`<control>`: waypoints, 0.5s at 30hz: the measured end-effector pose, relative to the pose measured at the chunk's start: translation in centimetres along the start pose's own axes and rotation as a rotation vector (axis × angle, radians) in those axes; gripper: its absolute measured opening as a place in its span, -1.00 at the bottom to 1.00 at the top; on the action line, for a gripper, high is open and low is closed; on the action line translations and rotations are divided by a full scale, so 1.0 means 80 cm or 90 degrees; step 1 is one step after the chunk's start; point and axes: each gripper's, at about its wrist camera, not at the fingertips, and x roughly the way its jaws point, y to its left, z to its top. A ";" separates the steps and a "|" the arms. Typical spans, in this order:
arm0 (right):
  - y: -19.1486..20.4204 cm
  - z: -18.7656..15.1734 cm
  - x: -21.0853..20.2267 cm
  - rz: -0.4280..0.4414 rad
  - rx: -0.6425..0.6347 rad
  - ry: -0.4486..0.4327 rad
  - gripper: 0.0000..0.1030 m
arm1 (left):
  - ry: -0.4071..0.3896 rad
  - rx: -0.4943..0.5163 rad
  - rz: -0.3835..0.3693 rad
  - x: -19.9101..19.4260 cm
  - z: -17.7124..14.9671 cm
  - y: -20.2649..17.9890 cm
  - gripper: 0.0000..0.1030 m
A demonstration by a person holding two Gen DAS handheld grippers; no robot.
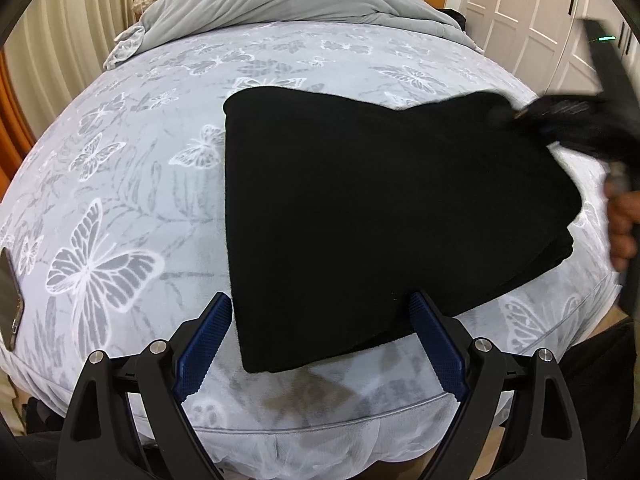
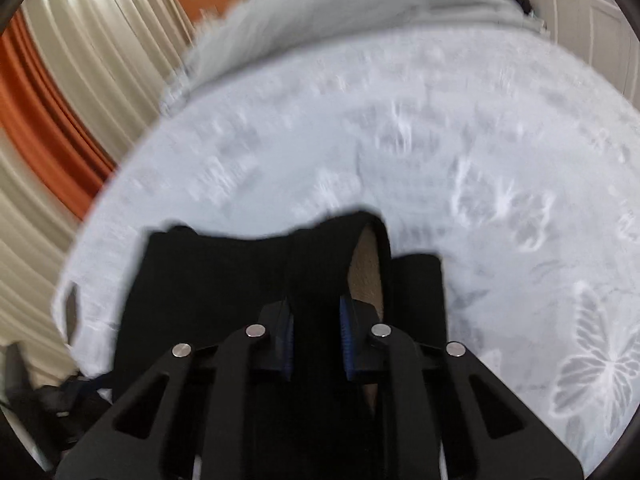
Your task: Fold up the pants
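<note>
Black pants (image 1: 380,216) lie folded on the bed with the butterfly sheet (image 1: 120,184). My left gripper (image 1: 322,308) is open, its blue pads on either side of the pants' near edge, holding nothing. My right gripper (image 2: 316,320) is shut on a bunched fold of the pants (image 2: 224,280) and lifts it, so that a tan inner lining (image 2: 366,272) shows. The right gripper also shows in the left wrist view (image 1: 532,114), blurred, at the pants' far right corner.
A grey duvet (image 1: 280,0) is heaped at the head of the bed. A phone (image 1: 10,300) lies at the bed's left edge. Curtains (image 2: 60,80) hang on the left, white wardrobes (image 1: 520,8) stand on the right. The right wrist view is motion-blurred.
</note>
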 end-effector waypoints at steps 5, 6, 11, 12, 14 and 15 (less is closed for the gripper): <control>-0.040 -0.029 0.054 -0.035 0.022 0.085 -0.31 | 0.013 -0.005 -0.010 0.006 0.002 0.000 0.70; -0.043 -0.029 0.046 -0.020 0.043 0.074 -0.24 | 0.014 -0.009 -0.018 0.005 0.003 0.000 0.70; -0.039 -0.021 -0.010 -0.036 0.040 0.049 0.51 | -0.004 -0.092 -0.131 -0.016 0.006 0.035 0.71; -0.040 -0.025 -0.015 -0.028 0.036 0.060 0.51 | -0.016 -0.136 -0.178 -0.023 0.007 0.054 0.71; -0.040 -0.037 -0.020 0.014 0.027 0.097 0.51 | -0.038 -0.190 -0.222 -0.031 0.009 0.081 0.71; -0.039 -0.043 -0.019 0.017 0.027 0.106 0.51 | -0.047 -0.215 -0.230 -0.034 0.010 0.093 0.72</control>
